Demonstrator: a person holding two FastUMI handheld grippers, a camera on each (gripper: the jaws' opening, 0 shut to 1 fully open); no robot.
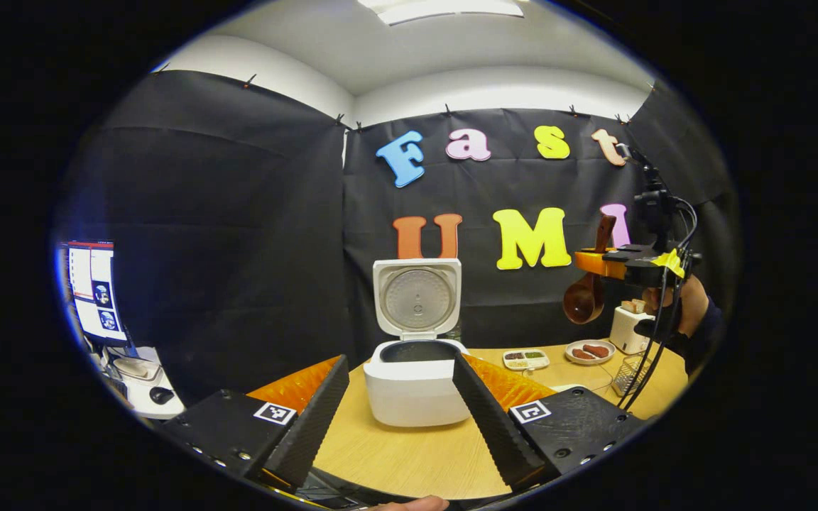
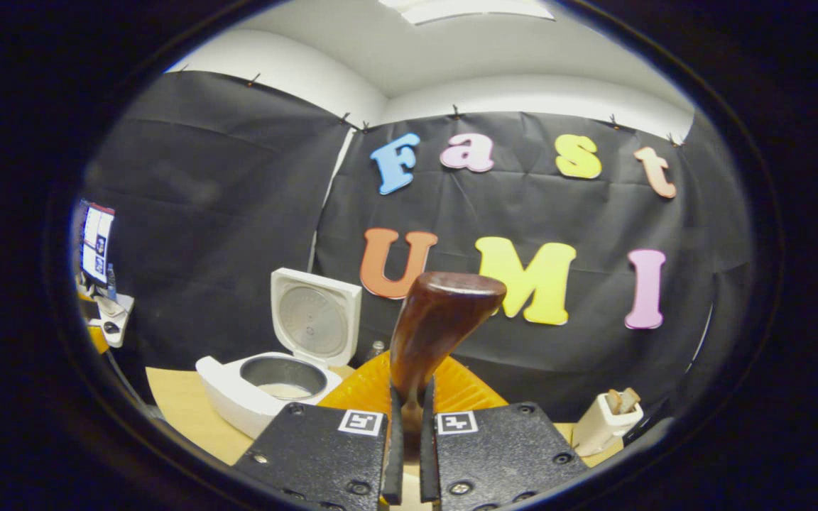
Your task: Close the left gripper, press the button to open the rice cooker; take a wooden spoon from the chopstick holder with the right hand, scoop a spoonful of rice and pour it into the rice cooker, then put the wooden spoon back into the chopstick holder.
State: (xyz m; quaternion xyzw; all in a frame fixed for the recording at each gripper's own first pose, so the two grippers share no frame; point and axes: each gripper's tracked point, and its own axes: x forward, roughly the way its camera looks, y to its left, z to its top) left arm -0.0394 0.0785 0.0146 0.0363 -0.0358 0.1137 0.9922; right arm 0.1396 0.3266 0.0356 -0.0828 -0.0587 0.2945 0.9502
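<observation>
Right gripper is clamped on the wooden spoon, held up in the air. Left gripper hangs with fingers apart, facing the rice cooker, lid up, on the table; the chopstick holder stands well right.

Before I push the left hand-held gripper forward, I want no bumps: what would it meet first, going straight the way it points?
Most likely the rice cooker, which sits dead ahead between its open fingers, lid up. Depth is unclear, but nothing else stands in that line.
</observation>
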